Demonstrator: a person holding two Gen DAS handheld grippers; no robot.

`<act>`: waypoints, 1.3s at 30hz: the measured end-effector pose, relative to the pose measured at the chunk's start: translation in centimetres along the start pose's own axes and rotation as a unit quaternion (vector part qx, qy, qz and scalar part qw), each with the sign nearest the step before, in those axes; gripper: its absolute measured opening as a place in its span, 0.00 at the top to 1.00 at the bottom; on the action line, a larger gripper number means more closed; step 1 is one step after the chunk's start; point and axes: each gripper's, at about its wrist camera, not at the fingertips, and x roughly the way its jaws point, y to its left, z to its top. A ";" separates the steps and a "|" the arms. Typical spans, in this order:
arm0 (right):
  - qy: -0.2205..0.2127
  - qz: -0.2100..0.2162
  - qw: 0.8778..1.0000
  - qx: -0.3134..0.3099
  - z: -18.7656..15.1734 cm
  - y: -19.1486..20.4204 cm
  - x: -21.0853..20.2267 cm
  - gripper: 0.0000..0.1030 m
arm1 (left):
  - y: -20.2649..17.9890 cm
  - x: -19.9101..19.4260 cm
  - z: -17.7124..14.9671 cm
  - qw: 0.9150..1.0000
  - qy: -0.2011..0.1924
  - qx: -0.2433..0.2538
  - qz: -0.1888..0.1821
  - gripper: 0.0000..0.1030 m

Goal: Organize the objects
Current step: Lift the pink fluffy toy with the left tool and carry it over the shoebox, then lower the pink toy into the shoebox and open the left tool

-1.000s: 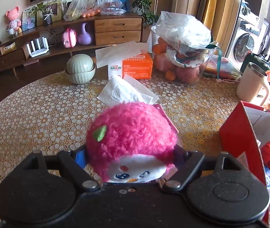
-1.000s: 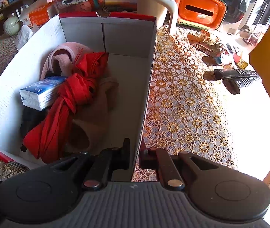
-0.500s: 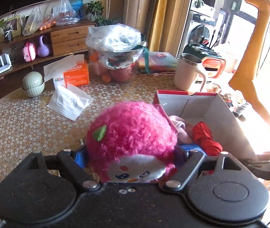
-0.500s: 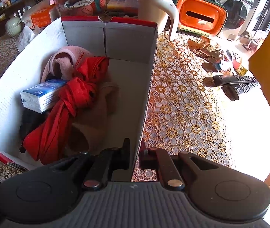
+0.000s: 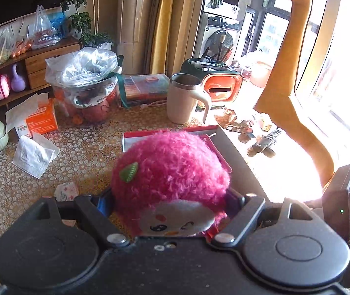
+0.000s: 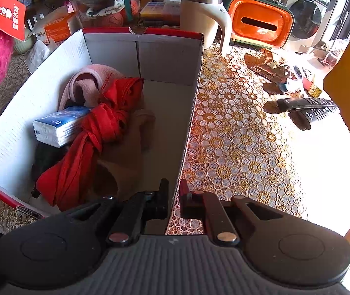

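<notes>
My left hand-held gripper clamps the pink plush toy above the cardboard box; my right hand-held gripper pinches the box's wall.

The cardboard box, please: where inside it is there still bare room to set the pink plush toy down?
Bare floor lies along the cardboard box's right wall, from the far end wall to where the right hand-held gripper pinches that wall. The left half is crowded: red cloth, tissue pack, pink fabric. The left hand-held gripper holds the pink plush toy.
</notes>
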 end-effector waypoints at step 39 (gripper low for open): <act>-0.010 0.035 0.999 -0.008 -0.5 -1.0 0.0 0.89 | -4.9 18.6 3.0 0.995 0.101 0.009 0.005 0.16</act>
